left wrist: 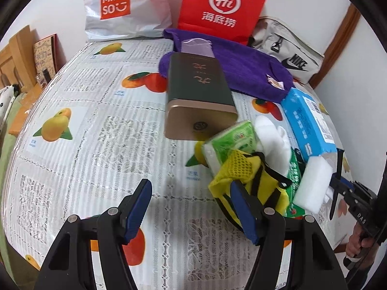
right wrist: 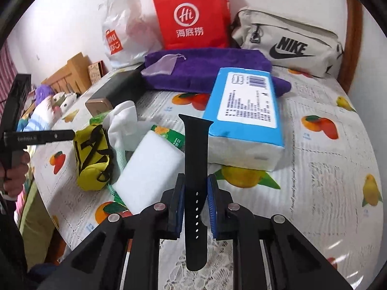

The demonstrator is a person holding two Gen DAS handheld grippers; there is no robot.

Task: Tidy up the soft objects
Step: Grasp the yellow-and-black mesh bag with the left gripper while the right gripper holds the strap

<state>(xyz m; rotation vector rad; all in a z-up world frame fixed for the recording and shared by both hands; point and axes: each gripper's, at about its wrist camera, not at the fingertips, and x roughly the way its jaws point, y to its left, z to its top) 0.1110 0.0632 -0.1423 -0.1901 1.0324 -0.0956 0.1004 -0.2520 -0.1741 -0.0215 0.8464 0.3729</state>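
Note:
My right gripper (right wrist: 194,188) is shut on a black watch strap (right wrist: 196,159) and holds it upright above the table; the strap also shows in the left wrist view (left wrist: 337,183). My left gripper (left wrist: 188,203) is open and empty, its right finger beside a yellow pouch (left wrist: 244,176). The pouch also shows in the right wrist view (right wrist: 93,159). A white sponge block (right wrist: 147,171), a white sock (right wrist: 123,120), a green tissue pack (left wrist: 232,142), a blue tissue pack (right wrist: 244,120) and a purple towel (right wrist: 203,70) lie close together.
A dark green and gold tin (left wrist: 198,101) lies on the fruit-print tablecloth (left wrist: 84,145). A white Miniso bag (left wrist: 121,7), a red paper bag (left wrist: 222,7) and a Nike bag (right wrist: 290,43) stand along the back wall. Plush toys (right wrist: 55,104) lie beyond the table's left edge.

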